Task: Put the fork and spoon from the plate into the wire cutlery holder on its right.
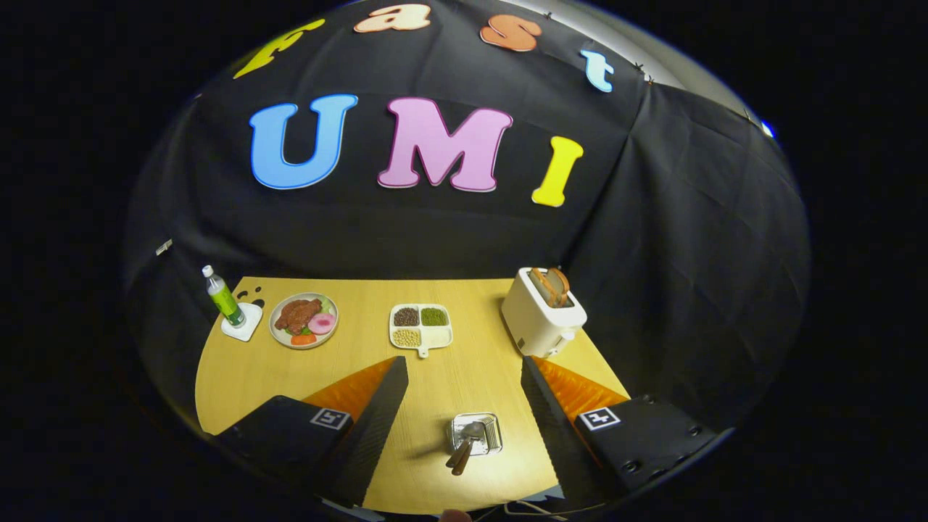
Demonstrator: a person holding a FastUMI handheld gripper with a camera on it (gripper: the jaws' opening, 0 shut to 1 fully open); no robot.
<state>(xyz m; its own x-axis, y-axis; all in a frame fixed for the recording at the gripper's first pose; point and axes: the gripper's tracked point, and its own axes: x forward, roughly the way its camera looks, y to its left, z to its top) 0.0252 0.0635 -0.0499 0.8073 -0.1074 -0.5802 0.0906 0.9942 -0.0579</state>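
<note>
The gripper (464,388) hangs spread wide and empty above the table's (471,362) near edge, where fork and spoon (464,446) already lean in the wire cutlery holder (476,433), which a careless descent might topple.

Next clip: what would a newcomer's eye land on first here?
Probably the open gripper, its two fingers spread wide over the wooden table, with the small wire cutlery holder between them, wooden-handled utensils leaning out of it. Beyond stand a white toaster holding bread, a white divided tray of beans, a plate of meat and vegetables and a green bottle.
</note>
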